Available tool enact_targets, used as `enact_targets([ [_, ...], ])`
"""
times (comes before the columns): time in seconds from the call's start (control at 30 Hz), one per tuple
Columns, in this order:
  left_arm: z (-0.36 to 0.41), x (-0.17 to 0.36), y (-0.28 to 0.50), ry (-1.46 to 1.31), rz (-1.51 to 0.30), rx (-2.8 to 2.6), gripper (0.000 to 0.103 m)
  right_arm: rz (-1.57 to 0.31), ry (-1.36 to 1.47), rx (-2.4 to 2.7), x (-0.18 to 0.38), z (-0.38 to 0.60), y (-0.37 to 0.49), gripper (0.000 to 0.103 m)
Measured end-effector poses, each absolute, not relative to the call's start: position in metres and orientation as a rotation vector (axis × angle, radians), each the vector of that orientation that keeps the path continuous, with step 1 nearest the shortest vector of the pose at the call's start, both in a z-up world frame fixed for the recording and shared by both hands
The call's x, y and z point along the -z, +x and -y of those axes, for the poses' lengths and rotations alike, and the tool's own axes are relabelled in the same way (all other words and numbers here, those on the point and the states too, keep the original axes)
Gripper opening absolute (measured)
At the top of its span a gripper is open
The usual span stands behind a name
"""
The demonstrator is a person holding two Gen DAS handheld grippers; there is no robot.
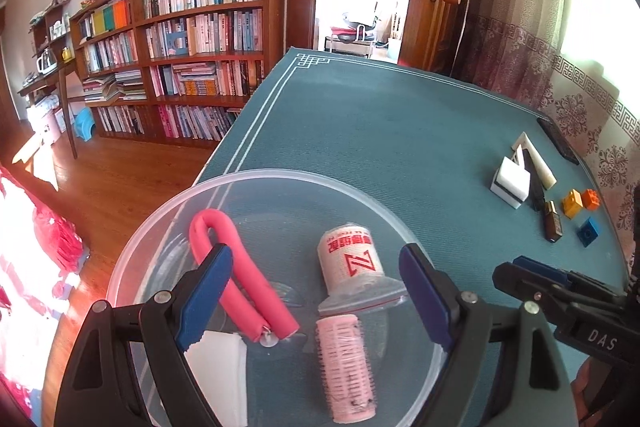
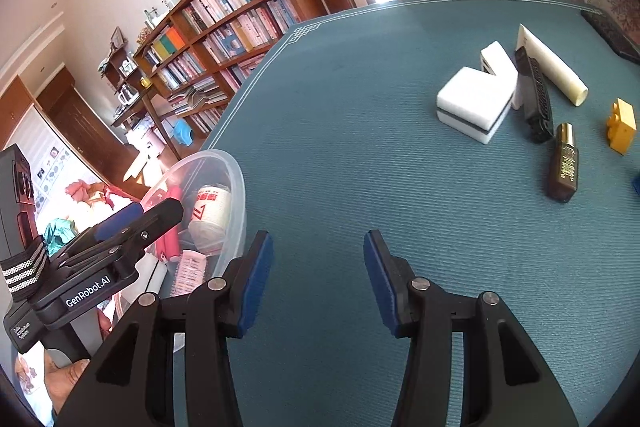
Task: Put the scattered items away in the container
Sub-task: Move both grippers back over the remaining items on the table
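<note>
Task partly done, judging by the split of things. Nearest, at the bottom of the left wrist view: left gripper (image 1: 316, 291) spread wide, holding nothing, poised over the clear bowl (image 1: 160, 227). Already inside the bowl: pink roller (image 1: 348, 367) at lower centre, white roll (image 1: 348, 259) with red print just above it, bent pink foam tube (image 1: 236, 275) to the left, white pad (image 1: 220, 367) at lower left.

Bottom of the right wrist view: right gripper (image 2: 318, 279) also spread wide and empty, over bare teal mat (image 2: 360, 187), bowl at its left.

Still left, well apart from both grippers, clustered at upper right of the right wrist view: brown bottle (image 2: 562, 163) closest, then white sponge (image 2: 474, 105), black comb (image 2: 534, 99) just beside it, white block (image 2: 498, 63) behind, cream tube (image 2: 550, 67), yellow brick (image 2: 622, 125) at the right edge. In the left wrist view, orange brick (image 1: 591, 198) and blue brick (image 1: 589, 231) at far right too. Dark flat object (image 2: 612, 35) at the far mat edge, unclear whether part of the task.
</note>
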State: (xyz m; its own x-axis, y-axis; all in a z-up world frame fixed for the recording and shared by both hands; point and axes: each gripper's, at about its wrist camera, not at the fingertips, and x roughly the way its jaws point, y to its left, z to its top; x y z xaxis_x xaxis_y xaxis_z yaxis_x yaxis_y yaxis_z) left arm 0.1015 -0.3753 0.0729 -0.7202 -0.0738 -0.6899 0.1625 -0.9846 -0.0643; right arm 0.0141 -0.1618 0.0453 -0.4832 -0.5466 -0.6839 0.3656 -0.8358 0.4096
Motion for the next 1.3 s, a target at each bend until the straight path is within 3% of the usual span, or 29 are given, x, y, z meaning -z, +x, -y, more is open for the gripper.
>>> enact_targets([
  [0.73,0.265,-0.075,0.087,1.202,0.073,2.922,0.088,0.435,1.209,2.452,-0.033,0.054,0.024,0.051],
  [1.3,0.207,-0.058,0.069,1.374,0.074,2.978,0.088,0.529,1.211,2.628,-0.033,-0.035,0.025,0.051],
])
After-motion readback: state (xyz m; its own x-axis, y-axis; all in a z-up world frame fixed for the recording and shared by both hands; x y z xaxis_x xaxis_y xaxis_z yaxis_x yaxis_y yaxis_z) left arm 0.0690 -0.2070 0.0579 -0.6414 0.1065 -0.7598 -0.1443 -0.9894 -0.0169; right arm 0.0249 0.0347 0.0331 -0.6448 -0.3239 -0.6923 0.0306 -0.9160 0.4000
